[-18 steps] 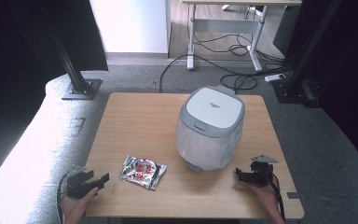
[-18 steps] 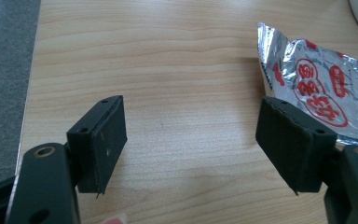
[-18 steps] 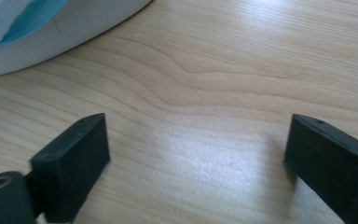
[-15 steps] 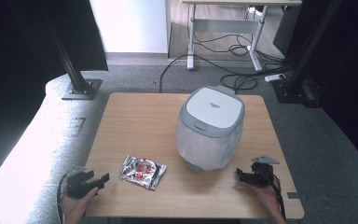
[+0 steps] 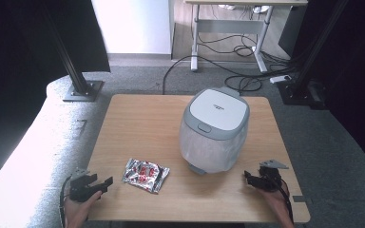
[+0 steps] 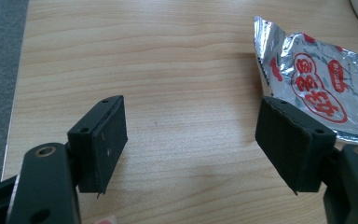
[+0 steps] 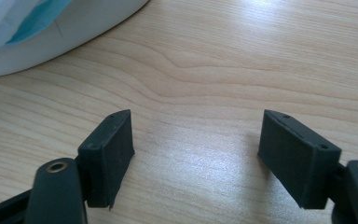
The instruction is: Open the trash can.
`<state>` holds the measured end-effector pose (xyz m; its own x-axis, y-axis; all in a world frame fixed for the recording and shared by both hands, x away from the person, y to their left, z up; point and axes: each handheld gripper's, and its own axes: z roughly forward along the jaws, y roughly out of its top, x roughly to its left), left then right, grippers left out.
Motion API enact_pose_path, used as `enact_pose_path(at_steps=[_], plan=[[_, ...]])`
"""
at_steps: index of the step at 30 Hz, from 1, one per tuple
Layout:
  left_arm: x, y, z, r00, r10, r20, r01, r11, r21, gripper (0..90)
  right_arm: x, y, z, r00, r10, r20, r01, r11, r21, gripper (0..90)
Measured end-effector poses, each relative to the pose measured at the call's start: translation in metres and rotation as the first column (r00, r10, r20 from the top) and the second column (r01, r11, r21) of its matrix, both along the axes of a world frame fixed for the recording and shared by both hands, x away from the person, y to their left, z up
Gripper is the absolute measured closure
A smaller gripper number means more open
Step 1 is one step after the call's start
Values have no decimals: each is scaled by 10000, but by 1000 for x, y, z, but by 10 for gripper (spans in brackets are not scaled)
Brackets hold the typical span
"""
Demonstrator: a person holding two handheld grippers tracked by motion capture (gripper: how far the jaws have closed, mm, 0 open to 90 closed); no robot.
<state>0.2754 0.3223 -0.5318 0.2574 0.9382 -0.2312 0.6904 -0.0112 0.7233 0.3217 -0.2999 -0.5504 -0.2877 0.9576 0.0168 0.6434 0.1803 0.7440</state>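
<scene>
A white and grey rice cooker (image 5: 215, 129) with its lid down stands on the wooden table (image 5: 142, 123), right of centre. A silver foil packet with red print (image 5: 145, 174) lies flat near the front edge, left of the cooker. My left gripper (image 5: 105, 183) rests at the front left corner, open, its jaws pointing toward the packet (image 6: 328, 88), with bare wood between them (image 6: 191, 135). At the front right my right gripper (image 5: 247, 178) is open too, over bare wood (image 7: 196, 140), with the cooker's base (image 7: 51, 32) just ahead of it.
The table's back half and left side are bare wood. Beyond it are black stand posts (image 5: 78, 80), floor cables (image 5: 237, 80) and a desk frame (image 5: 228, 28). A pale cushioned surface (image 5: 33, 142) runs along the table's left side.
</scene>
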Motion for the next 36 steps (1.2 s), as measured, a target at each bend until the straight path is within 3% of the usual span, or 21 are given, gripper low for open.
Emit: enact_pose_path(at_steps=[10, 15, 17, 18, 25, 30, 36], plan=[[0, -4, 0, 9999, -136, -52, 136, 9999, 19, 259, -9, 0, 23, 9959, 262, 864, -301, 9986, 442, 381], [0, -7, 0, 9998, -169, -62, 170, 9998, 55, 259, -16, 1, 39, 9888, 606, 1361, -691, 9959, 584, 522], [0, -7, 0, 9998, -197, -93, 198, 9998, 69, 259, -17, 1, 41, 9886, 600, 1383, -683, 9961, 557, 542], [0, -8, 0, 9997, -201, -104, 202, 9998, 74, 259, -18, 0, 45, 9878, 564, 1453, -660, 9959, 619, 600], [0, -8, -1, 9998, -146, -156, 147, 9999, 90, 259, -22, -4, 54, 9835, 572, 1718, -739, 9930, 925, 688], [0, -9, -1, 9996, -234, -132, 236, 9996, 126, 259, -26, -6, 61, 9782, 848, 1898, -1082, 9873, 1167, 768], [0, -8, -3, 9992, -317, -244, 320, 9994, 137, 260, -28, -2, 74, 9636, 1446, 2249, -1775, 9750, 1336, 851]])
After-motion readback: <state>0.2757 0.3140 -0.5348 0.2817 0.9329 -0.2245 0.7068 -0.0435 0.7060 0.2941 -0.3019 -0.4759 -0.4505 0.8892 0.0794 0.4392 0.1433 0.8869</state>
